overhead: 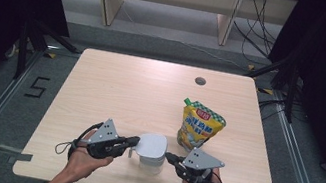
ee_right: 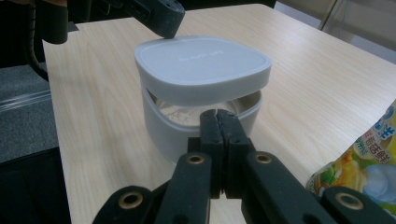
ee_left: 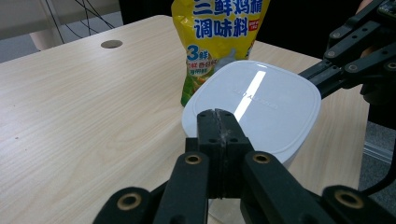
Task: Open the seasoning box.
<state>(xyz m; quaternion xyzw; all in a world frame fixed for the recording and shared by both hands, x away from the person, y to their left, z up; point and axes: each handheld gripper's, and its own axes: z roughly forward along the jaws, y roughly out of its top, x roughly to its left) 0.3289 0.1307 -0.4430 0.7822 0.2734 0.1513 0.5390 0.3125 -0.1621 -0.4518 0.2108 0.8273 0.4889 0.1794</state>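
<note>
Yellow seasoning pouch (overhead: 199, 125) upright on wooden table (overhead: 126, 85), right of centre. Round grommet hole (overhead: 200, 81) near far edge.

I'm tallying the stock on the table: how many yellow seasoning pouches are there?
1. The yellow seasoning pouch stands right of the table's middle, just behind and to the right of the white lidded container at the front edge. Nothing on the table could hide another.
</note>
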